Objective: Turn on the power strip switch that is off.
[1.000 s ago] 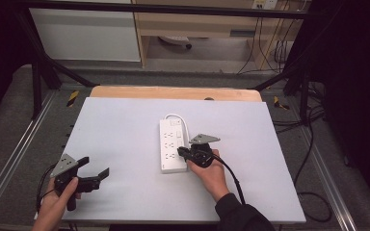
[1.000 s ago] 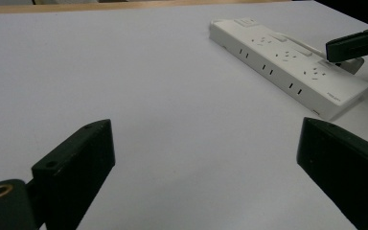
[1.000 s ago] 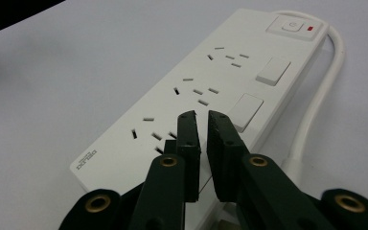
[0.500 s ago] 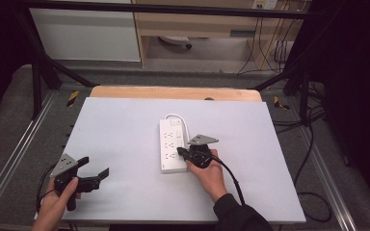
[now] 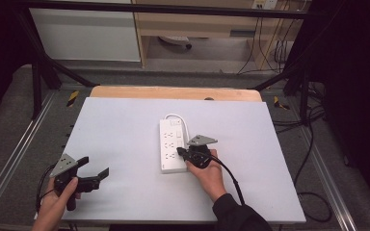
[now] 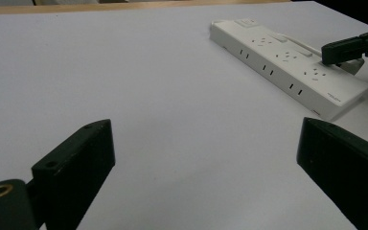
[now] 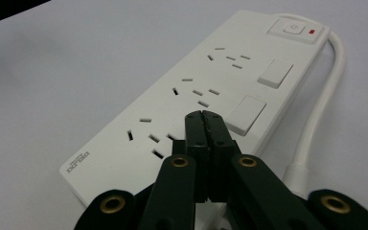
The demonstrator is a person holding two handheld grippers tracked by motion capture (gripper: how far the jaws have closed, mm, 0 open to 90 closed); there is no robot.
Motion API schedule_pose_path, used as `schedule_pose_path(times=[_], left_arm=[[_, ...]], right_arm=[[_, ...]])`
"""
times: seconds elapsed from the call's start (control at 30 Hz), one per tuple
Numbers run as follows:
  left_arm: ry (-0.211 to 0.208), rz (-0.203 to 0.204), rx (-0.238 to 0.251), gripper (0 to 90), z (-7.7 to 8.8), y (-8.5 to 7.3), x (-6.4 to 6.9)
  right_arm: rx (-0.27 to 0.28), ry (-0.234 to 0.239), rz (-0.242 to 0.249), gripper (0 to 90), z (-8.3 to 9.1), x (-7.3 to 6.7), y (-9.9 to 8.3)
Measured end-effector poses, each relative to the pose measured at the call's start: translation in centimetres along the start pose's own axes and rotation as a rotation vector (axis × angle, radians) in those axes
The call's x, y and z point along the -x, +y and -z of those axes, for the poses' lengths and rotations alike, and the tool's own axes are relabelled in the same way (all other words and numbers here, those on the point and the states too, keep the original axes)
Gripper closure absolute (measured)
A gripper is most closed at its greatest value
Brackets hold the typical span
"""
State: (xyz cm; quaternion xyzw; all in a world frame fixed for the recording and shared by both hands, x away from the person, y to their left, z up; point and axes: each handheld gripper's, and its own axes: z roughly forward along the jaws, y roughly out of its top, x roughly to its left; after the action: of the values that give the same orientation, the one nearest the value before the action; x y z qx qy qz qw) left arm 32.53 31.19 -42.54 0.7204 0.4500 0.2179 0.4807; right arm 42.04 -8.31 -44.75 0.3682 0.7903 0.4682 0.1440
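Where right gripper [image 7: 202, 117] jaws meet, power strip [image 7: 211, 96] rocker switches, red light

White power strip [image 5: 171, 146] flat on table centre

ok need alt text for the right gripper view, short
The right tool, its two black jaws pressed together with nothing between them, points down at the near end of a white power strip lying on a white table. The strip has three socket groups, rocker switches beside them, a main switch with a red light at the far end, and a white cable.
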Motion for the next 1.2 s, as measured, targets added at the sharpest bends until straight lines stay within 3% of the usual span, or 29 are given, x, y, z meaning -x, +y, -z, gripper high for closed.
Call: schedule_pose_path(times=[0.6, 1.2], left_arm=[[-0.002, -0.004, -0.003, 5.9, 0.0, -0.02, 0.01], [-0.001, -0.004, -0.005, 5.9, -0.03, -0.03, 0.01]], right_arm=[[0.002, 0.011, 0.012, 90.0, -0.48, -0.52, -0.12], [-0.001, -0.006, -0.013, 90.0, 0.24, 0.37, -0.09]])
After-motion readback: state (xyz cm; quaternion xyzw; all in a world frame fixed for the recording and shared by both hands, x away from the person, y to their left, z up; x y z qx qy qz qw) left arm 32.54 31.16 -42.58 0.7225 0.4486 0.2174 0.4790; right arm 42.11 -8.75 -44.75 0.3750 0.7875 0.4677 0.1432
